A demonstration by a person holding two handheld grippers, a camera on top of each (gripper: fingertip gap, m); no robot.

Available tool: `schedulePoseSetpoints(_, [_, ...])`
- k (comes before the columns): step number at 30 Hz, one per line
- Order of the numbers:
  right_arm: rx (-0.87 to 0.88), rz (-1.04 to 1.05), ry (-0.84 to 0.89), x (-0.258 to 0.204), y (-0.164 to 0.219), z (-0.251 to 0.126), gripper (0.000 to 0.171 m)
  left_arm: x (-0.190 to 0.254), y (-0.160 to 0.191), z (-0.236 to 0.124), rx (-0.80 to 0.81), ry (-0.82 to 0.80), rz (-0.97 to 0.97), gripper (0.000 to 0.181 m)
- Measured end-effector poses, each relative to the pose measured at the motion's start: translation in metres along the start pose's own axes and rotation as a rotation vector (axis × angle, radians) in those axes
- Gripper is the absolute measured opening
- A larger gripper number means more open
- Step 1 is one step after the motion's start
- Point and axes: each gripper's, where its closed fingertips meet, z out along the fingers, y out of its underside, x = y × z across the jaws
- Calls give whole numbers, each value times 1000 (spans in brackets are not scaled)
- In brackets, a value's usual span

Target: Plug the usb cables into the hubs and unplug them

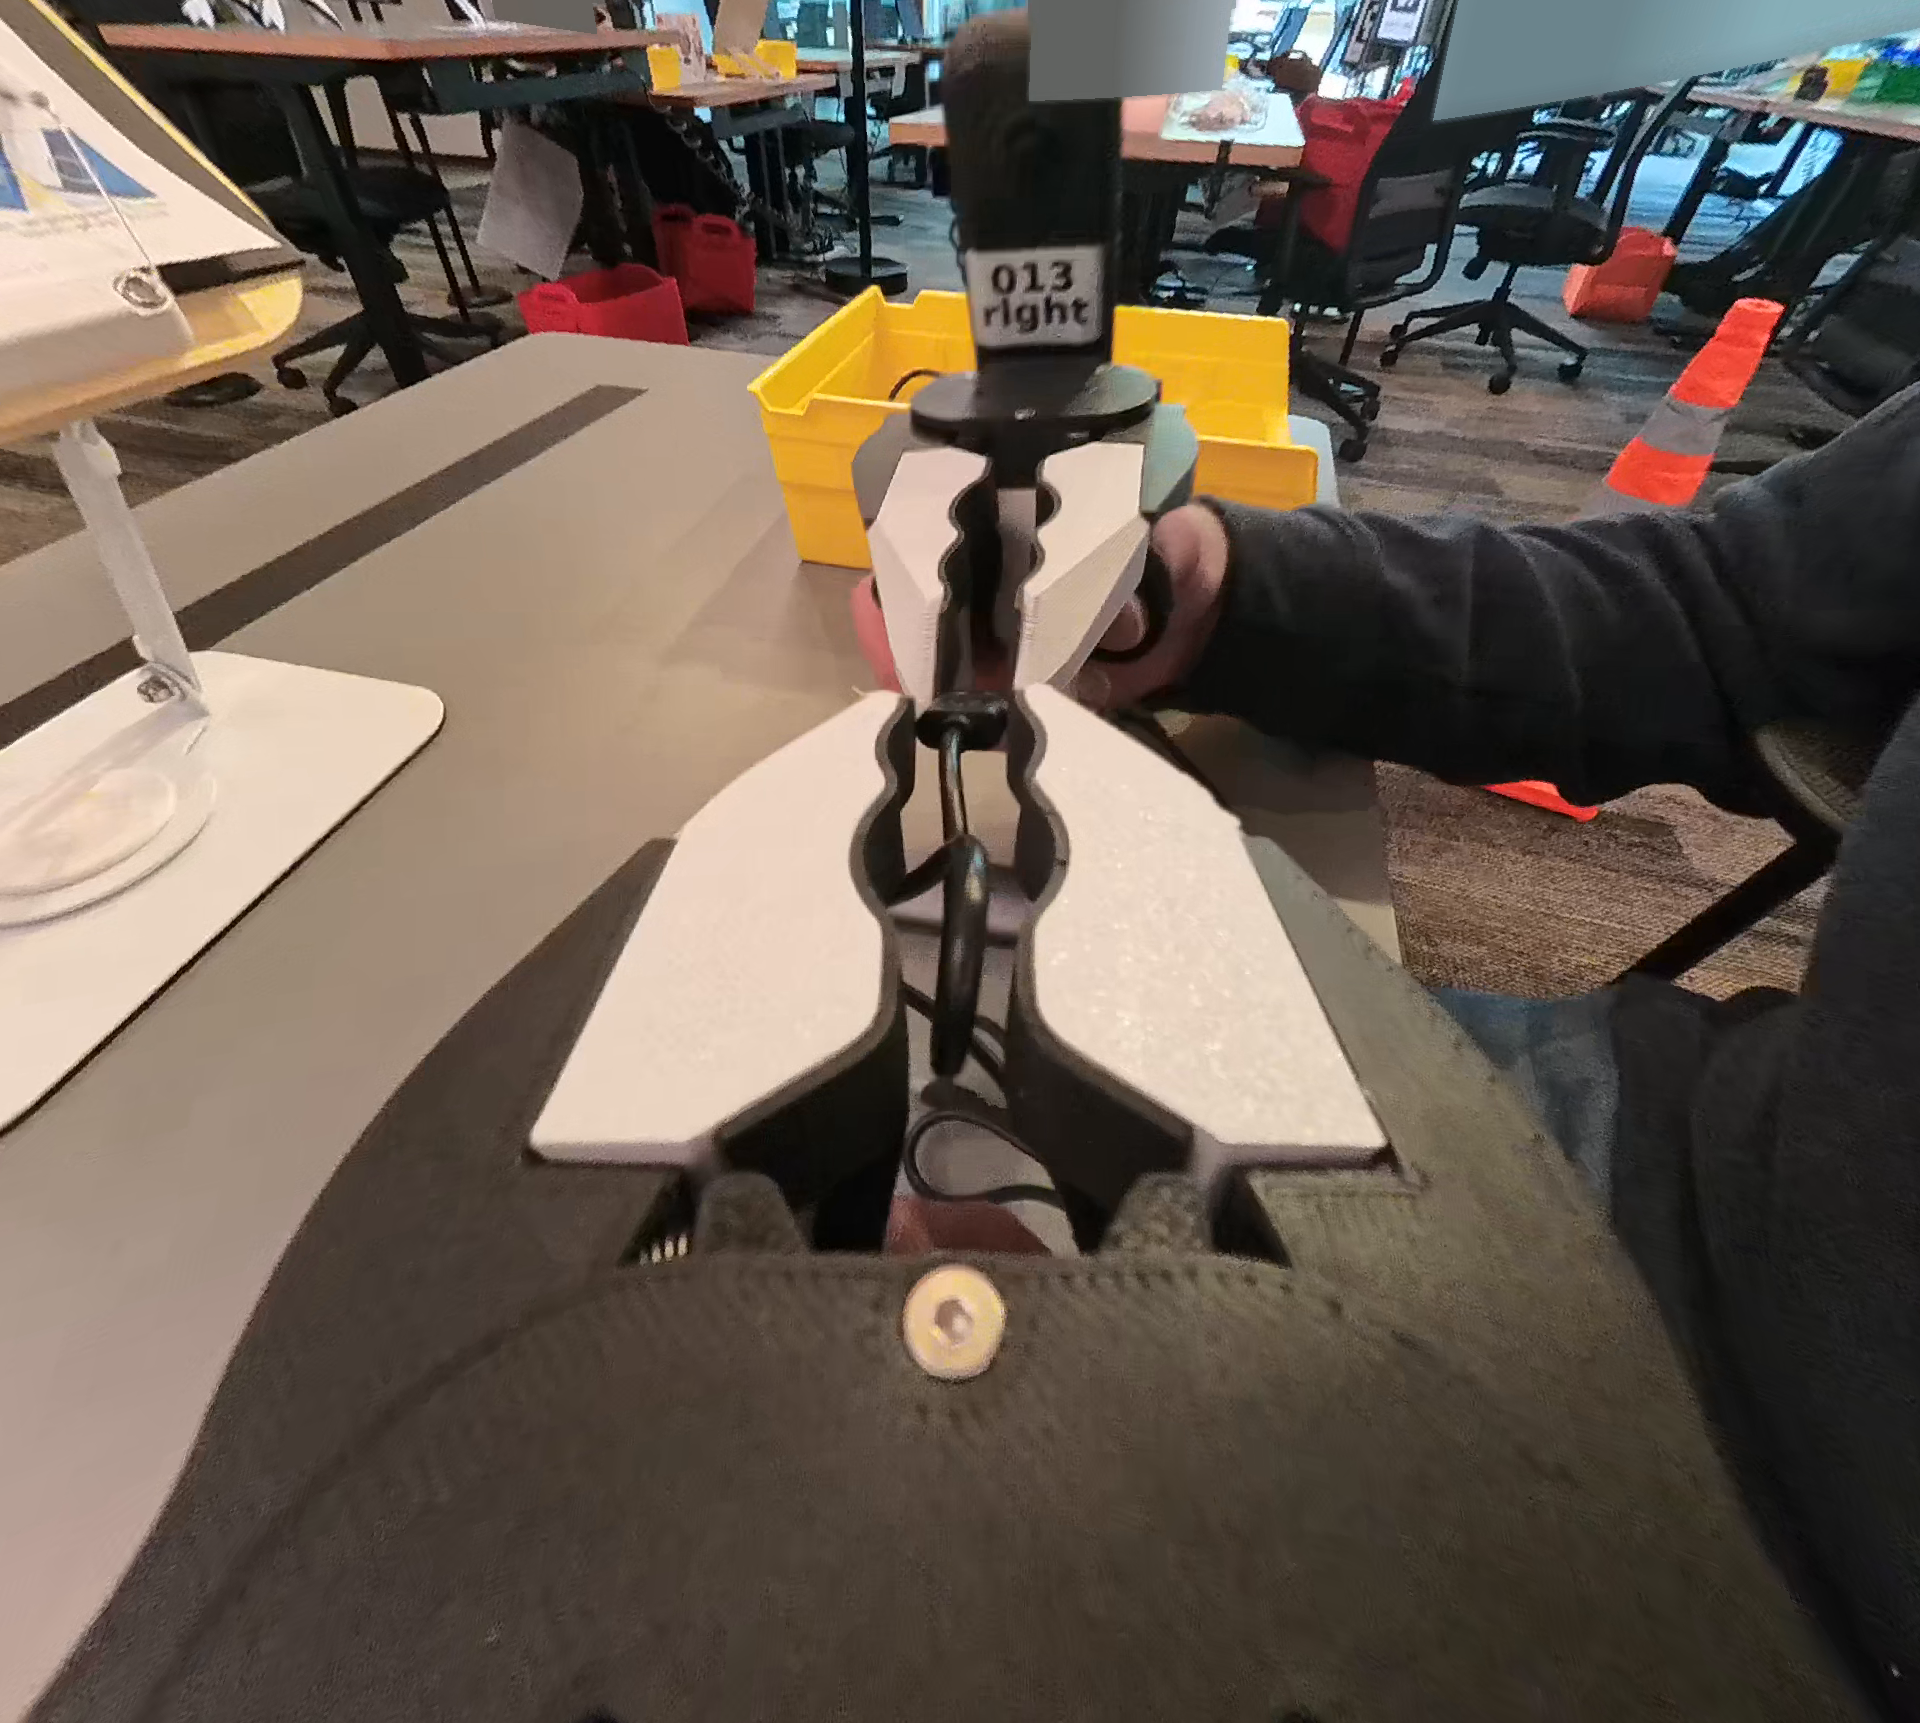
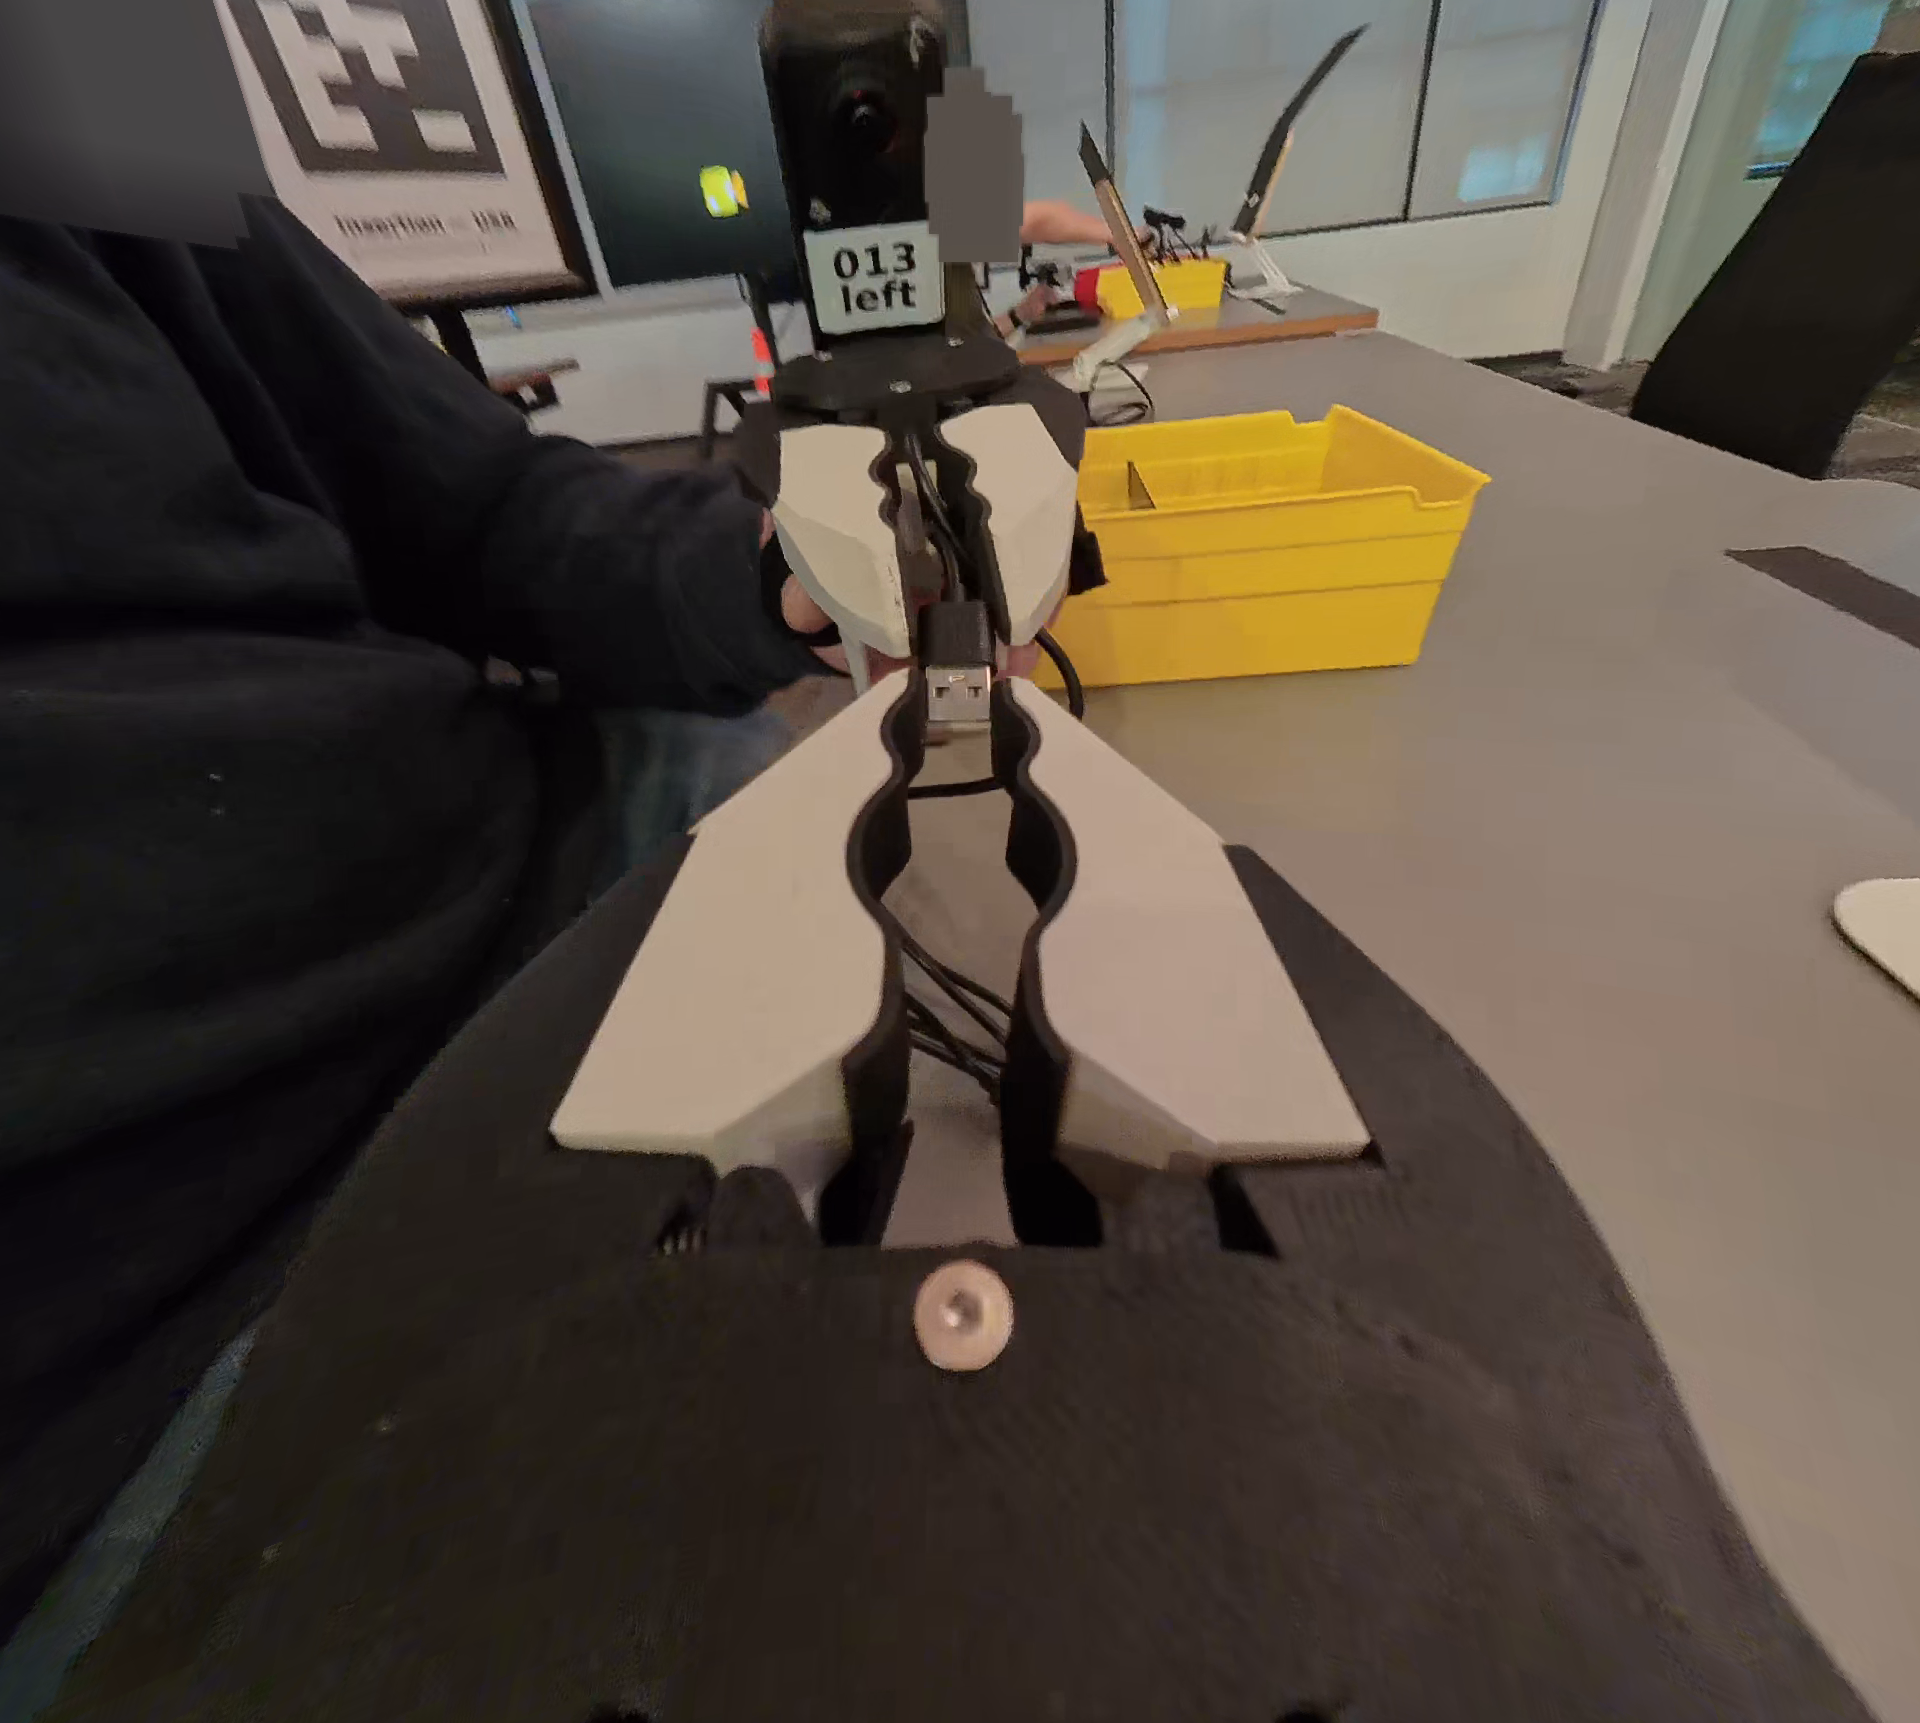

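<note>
A black USB cable ends in a black plug with a silver metal end. My left gripper is shut on the plug's black housing, and the cable loops back between its fingers. My right gripper faces it tip to tip, narrowed onto the plug's metal end, above the table's near edge. The left gripper shows opposite in the right wrist view, the right one in the left wrist view. Several black cables hang below the right fingers. No hub is in view.
A yellow bin stands on the grey table just behind the grippers; it also shows in the right wrist view. A white stand base sits at the left. A person's dark sleeves hold both grippers. Only a small space, under 4 cm, lies between the two pairs of fingers.
</note>
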Motion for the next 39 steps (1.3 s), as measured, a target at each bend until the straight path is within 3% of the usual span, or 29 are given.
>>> schedulePoseSetpoints(12, [127, 128, -110, -3, -2, -1, 10, 4, -14, 1, 208, 117, -169, 13])
schedulePoseSetpoints(39, [134, 148, -118, 2, 6, -4, 10, 2, 7, 4, 129, 126, -196, 15])
